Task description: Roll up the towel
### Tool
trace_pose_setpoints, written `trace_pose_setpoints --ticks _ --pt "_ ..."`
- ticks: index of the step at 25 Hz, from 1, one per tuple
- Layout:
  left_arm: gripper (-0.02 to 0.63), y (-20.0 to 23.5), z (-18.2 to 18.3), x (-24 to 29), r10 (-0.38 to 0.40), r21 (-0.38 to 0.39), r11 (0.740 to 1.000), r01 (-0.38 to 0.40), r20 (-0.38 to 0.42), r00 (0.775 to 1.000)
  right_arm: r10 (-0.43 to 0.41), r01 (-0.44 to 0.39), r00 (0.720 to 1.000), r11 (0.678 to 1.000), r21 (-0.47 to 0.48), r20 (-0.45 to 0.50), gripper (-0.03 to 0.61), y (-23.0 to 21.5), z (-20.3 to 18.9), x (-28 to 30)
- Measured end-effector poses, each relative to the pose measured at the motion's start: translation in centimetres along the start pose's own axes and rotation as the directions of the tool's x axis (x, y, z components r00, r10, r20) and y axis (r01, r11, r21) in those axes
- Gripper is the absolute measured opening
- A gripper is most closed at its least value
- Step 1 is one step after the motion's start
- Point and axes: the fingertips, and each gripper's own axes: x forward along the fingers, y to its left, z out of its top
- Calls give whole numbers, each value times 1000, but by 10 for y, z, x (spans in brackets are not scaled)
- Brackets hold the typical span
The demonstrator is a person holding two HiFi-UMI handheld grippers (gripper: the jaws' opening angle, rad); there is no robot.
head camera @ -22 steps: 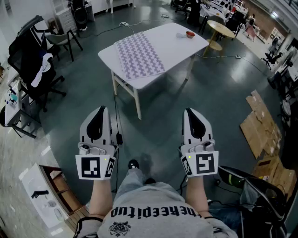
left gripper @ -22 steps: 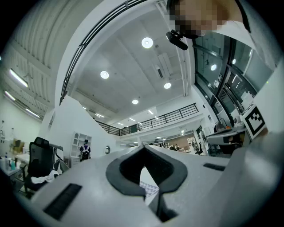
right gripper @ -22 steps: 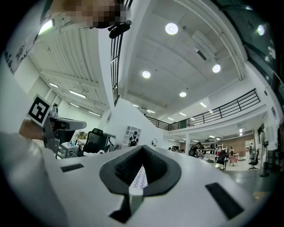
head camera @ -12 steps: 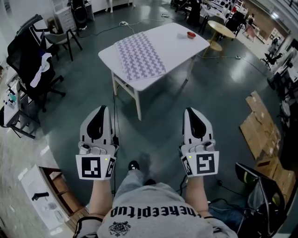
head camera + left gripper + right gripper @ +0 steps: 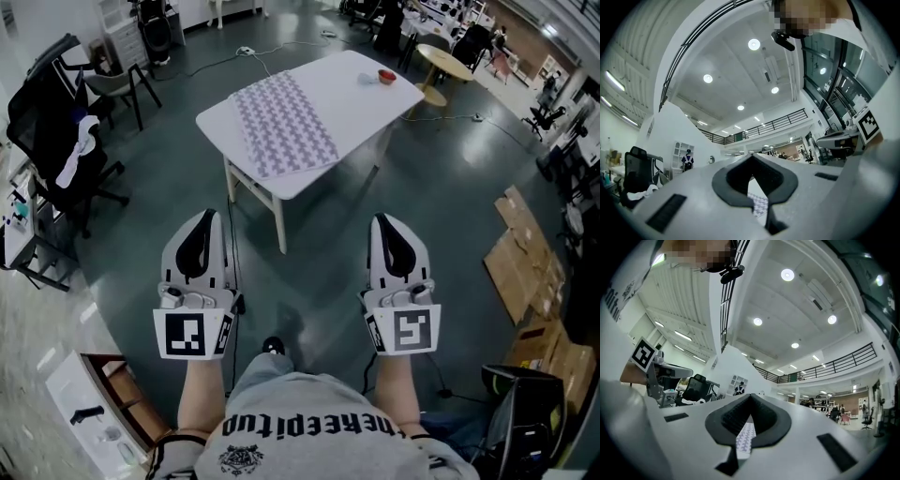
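on the white bench point(image 5: 361, 98) the purple-patterned towel point(image 5: 283, 124) lies flat and unrolled, well apart from the left tongs point(image 5: 203, 218) and right tongs point(image 5: 382, 222), both closed empty.

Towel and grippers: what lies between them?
Head view: floor, a cable and the table edge separate the towel from the left gripper and right gripper.

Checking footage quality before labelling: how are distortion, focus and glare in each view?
Head view: evenly lit, wide-angle, the white rectangular table and grey-patterned towel sharp. Left gripper view: heavy fisheye, black corners, blown-out round ceiling lamp, near jaws slightly soft. Right gripper view: the same.
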Motion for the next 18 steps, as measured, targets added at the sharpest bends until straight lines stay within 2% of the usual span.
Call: trace_pose_setpoints --ticks 3,5,8,13,18 --pt "5 14 -3 21 -13 -8 1000 13 6 1000 19 -19 1000 999 32 19 2 2 -1 23" --pt "5 24 -6 34 -27 -36 999 28 10 1000 4 -7 999 997 78 35 2 -1 -3 39" --pt "4 40 -12 50 -36 -78 996 37 18 999 -28 26 999 997 78 25 2 -3 -11 61" --pt "3 60 -24 70 -39 -56 998 41 34 999 -50 48 999 996 80 18 3 0 -22 89" --pt "5 66 -36 100 -41 -36 998 43 53 998 -55 58 998 995 85 -34 2 -13 -42 114"
